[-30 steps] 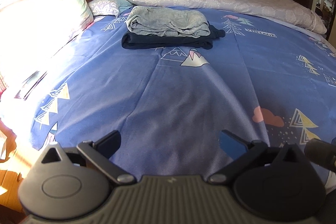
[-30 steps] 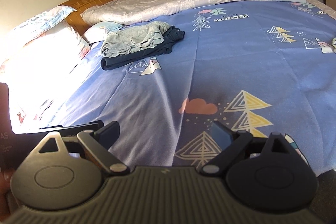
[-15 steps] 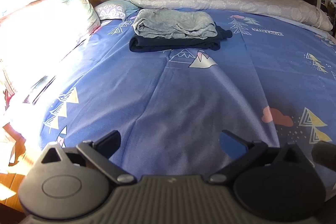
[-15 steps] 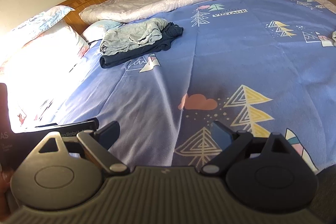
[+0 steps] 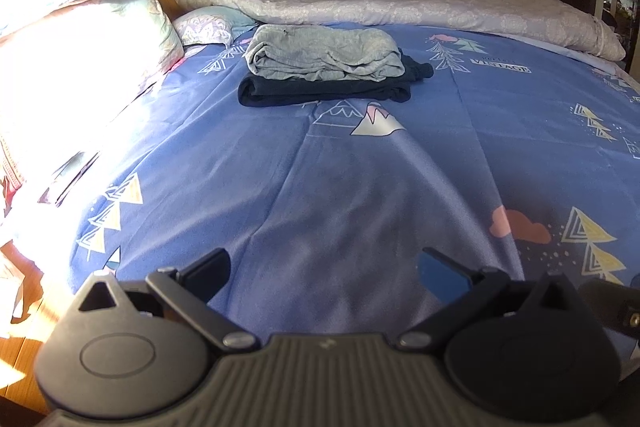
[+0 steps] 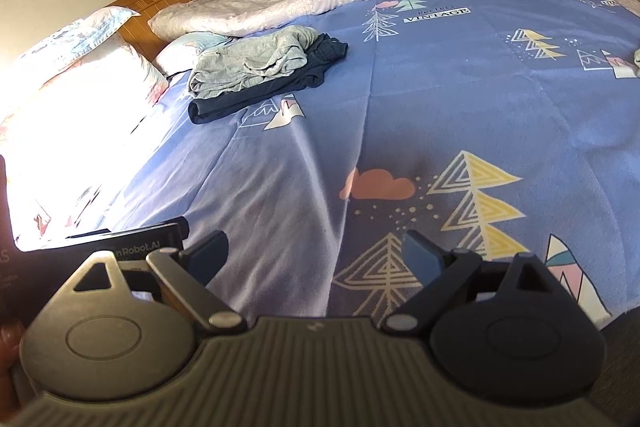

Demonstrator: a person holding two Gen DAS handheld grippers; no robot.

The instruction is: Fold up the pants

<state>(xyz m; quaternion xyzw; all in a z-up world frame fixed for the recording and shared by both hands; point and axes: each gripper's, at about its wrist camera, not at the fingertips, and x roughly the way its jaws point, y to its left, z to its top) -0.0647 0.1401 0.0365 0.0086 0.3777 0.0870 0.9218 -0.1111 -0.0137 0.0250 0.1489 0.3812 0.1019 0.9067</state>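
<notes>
1. Down at the near edge of the bed, the left gripper [image 5: 324, 267] hangs over bare sheet [image 5: 360, 187], fingers apart, nothing between them.
2. Just beside it, the right gripper [image 6: 316, 253] does the same: fingers wide, empty, poised above the tree prints.
3. Between grippers and clothes lies a long stretch of blue sheet, so both are well apart from any garment.
4. Further up, near the pillows [image 5: 80, 39], sits the pile: grey pants [image 5: 324, 55] on top, dark pants [image 5: 320, 91] underneath, touching and roughly squared.
5. Both look already folded; I can't tell whether another pair waits out of view.
6. Handling call: soft, light knit, floppy, no stiffness to speak of. It should drape and sag from any pinch, and the top piece may slide off the lower one.
7. Best hold, by my reckoning: pinch the thick folded edge at two spread corners, one gripper each, rather than a single loose layer.
8. Beyond, a pale quilt [image 5: 400, 3] lies along the far side.
</notes>
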